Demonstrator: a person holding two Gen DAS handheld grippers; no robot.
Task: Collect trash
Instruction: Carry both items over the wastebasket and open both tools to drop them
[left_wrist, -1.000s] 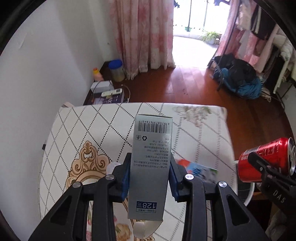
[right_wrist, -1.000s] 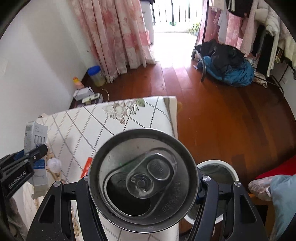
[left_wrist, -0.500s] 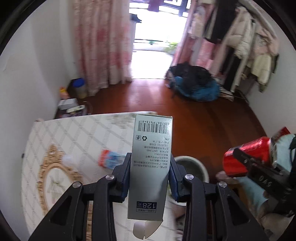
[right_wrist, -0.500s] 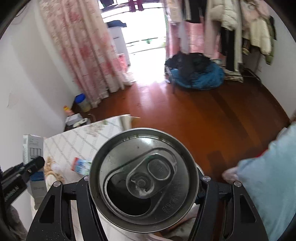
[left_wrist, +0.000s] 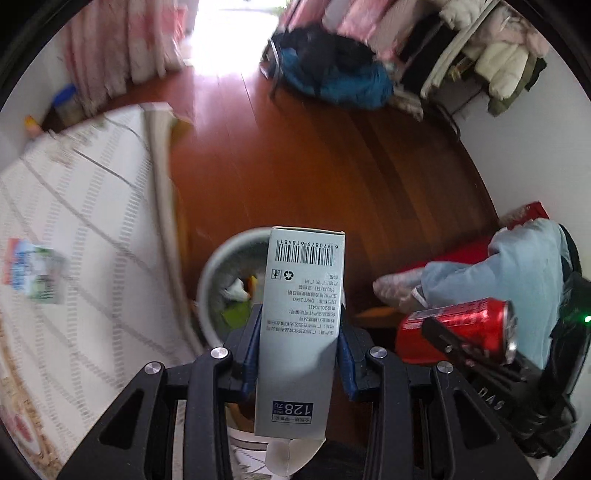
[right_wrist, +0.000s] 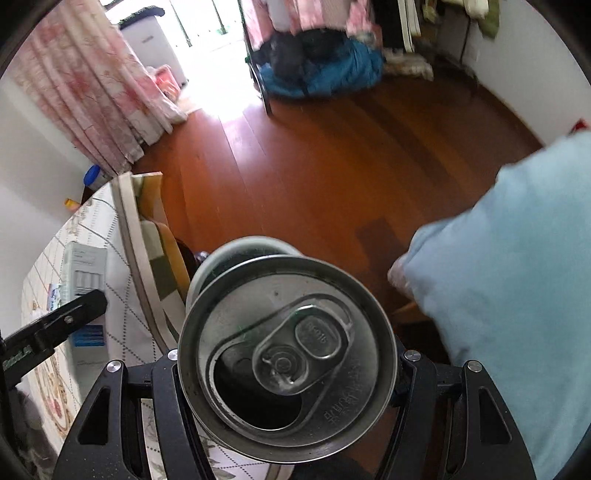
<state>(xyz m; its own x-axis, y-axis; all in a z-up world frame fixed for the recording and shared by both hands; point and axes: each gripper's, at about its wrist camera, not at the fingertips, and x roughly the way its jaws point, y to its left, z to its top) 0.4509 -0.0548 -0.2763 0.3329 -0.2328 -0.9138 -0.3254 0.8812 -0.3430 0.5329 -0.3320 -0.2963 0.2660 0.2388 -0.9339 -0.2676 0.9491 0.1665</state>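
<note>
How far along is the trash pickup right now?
Partway. Done: the bin beside the table already holds some scraps. In hand: the left gripper clamps the grey box above the bin, and the right gripper holds the red can. Left: dropping both, then the colourful packet on the table.

Black left gripper (left_wrist: 300, 334), blue pads, silver screws.
</note>
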